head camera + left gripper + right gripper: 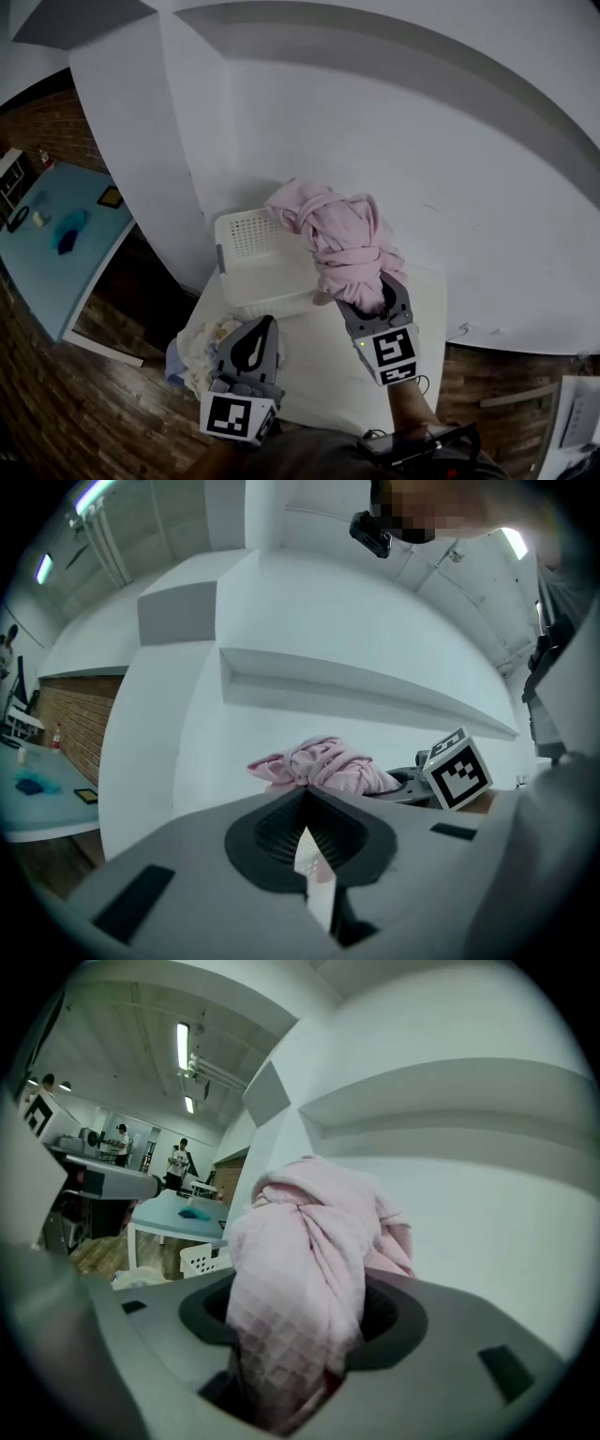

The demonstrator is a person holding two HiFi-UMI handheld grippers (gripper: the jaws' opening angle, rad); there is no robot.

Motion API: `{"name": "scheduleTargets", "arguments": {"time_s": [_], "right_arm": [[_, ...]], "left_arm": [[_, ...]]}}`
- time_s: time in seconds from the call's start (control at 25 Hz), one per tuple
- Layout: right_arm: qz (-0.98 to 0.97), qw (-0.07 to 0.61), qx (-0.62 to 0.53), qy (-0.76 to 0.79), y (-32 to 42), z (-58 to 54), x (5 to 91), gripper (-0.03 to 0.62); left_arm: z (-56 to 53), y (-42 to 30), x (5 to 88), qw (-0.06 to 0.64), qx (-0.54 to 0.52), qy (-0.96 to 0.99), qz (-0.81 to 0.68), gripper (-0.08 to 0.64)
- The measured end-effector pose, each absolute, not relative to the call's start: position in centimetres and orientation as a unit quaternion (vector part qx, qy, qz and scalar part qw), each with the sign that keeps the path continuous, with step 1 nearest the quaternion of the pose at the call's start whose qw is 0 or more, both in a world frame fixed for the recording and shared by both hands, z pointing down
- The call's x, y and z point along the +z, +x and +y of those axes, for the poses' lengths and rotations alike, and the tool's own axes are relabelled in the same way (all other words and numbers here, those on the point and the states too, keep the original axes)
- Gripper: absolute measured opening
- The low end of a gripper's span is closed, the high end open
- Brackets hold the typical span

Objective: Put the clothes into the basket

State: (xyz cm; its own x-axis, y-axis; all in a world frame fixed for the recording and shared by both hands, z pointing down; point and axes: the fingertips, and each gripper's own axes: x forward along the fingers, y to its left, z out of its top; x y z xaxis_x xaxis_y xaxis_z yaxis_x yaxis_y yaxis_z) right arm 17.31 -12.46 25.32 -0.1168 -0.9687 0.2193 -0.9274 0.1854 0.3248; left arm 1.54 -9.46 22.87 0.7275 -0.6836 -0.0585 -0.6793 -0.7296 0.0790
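- Left gripper [265,328]: jaws together bar a thin slit, nothing gripped. A clothes pile [202,342] lies just to its left.
- Basket [246,234]: ahead of both grippers and left of the right one, which looks nearer.
- Right gripper [375,298]: clamped on the pink garment [342,239]. The bundle runs forward from the jaws, over the basket's right rim.

Open lab-like workroom: ceiling strip lights [182,1046], brick wall [70,714], blue-topped table [47,272], people [178,1159] in the background.

One basket [246,236], one pink garment [342,239], two tongs [269,323] [373,292].
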Motion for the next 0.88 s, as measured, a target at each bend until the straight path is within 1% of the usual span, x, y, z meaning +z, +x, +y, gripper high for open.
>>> {"name": "scheduleTargets", "arguments": {"time_s": [0.16, 0.2, 0.24, 0.28, 0.32, 0.4, 0.52, 0.72, 0.8, 0.88], "right_arm": [[-0.762, 0.225, -0.027, 0.606, 16.9, -14.0, 27.4, 0.306], [-0.763, 0.235, -0.026, 0.601, 17.0, -14.4, 27.8, 0.32], [-0.765, 0.242, -0.026, 0.596, 16.7, -15.0, 28.2, 0.349], [-0.768, 0.243, -0.028, 0.593, 16.2, -15.7, 28.4, 0.378], [-0.771, 0.237, -0.03, 0.59, 15.5, -16.5, 28.3, 0.391], [-0.776, 0.22, -0.04, 0.589, 14.6, -17.7, 27.6, 0.391], [-0.775, 0.214, -0.051, 0.592, 14.5, -18.0, 27.4, 0.391], [-0.77, 0.207, -0.029, 0.603, 15.9, -16.6, 28.7, 0.388], [-0.767, 0.204, -0.027, 0.607, 16.3, -15.8, 29.0, 0.368], [-0.766, 0.197, -0.03, 0.611, 16.5, -14.9, 28.8, 0.335]], "left_arm": [[-9.7, 0.9, 22.7, 0.032, -0.039, 0.917, -0.396, 0.008], [-9.8, 1.0, 22.9, 0.035, -0.037, 0.915, -0.401, 0.008], [-10.1, 0.8, 23.1, 0.038, -0.036, 0.913, -0.405, 0.008], [-10.6, 0.4, 23.4, 0.042, -0.034, 0.911, -0.408, 0.008], [-11.3, -0.2, 23.7, 0.047, -0.033, 0.91, -0.41, 0.008], [-12.2, -0.9, 24.3, 0.054, -0.032, 0.909, -0.412, 0.008], [-12.7, -0.9, 25.4, 0.064, -0.026, 0.908, -0.414, 0.008], [-12.7, 0.5, 25.7, 0.067, -0.02, 0.914, -0.399, 0.008], [-12.4, 0.9, 25.5, 0.063, -0.019, 0.917, -0.394, 0.008], [-12.0, 1.4, 25.2, 0.06, -0.02, 0.919, -0.389, 0.008]]}}
